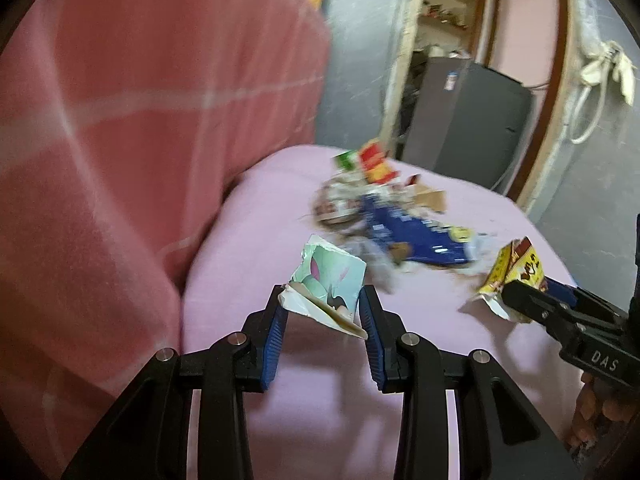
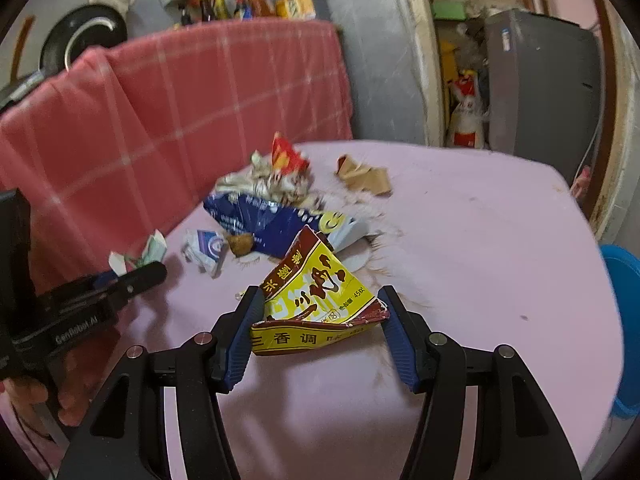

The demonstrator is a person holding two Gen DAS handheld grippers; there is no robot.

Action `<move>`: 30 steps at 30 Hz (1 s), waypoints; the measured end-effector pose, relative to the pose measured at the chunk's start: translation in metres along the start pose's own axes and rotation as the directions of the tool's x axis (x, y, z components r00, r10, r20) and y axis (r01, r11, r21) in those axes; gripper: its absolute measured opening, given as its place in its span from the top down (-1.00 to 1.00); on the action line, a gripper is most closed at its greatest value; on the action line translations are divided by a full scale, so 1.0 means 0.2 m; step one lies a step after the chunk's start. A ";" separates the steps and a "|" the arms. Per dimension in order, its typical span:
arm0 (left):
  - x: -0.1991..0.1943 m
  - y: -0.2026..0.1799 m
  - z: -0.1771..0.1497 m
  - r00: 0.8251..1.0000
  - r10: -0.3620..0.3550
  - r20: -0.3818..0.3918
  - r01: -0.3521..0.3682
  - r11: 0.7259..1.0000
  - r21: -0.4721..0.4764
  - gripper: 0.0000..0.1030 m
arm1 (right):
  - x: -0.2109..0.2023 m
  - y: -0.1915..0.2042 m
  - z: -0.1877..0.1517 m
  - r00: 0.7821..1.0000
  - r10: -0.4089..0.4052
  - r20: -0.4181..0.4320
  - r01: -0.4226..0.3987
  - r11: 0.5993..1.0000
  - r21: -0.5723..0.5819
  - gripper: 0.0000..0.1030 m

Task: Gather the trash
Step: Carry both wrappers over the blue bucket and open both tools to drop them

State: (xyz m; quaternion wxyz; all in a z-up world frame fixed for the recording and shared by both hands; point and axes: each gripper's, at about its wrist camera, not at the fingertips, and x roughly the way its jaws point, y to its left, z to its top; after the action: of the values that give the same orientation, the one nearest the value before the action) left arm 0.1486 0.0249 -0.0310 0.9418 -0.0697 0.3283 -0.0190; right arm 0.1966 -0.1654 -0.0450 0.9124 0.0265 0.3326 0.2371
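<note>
My left gripper (image 1: 323,303) is shut on a torn pale green and white carton piece (image 1: 332,280), held just above the pink tabletop (image 1: 288,200). It also shows in the right wrist view (image 2: 140,254). My right gripper (image 2: 320,300) is shut on a torn yellow and brown seasoning box (image 2: 316,300), also seen in the left wrist view (image 1: 516,276). Beyond both lies a trash pile: a blue wrapper (image 2: 272,224), crumpled paper (image 2: 272,184), a red and yellow packet (image 2: 286,156), brown cardboard (image 2: 366,174) and a small crumpled white wrapper (image 2: 206,250).
A red checked cloth (image 2: 180,100) covers a backrest along the table's left side. A blue bin (image 2: 624,320) stands past the table's right edge. A grey cabinet (image 2: 540,80) stands in the doorway behind. Bottles and a pan (image 2: 84,36) sit behind the cloth.
</note>
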 end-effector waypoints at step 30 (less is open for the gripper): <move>0.23 -1.73 0.34 0.838 -0.512 0.188 0.438 0.838 0.326 0.38 | -1.01 -1.18 0.01 0.677 -0.580 0.453 0.526 0.812 0.252 -0.12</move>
State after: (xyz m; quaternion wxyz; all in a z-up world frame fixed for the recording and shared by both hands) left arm 0.2298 -0.3135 0.0438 0.9428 -0.0227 0.1644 -0.2891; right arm 0.1623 -0.4646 0.0281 0.9926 0.0325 0.0827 -0.0829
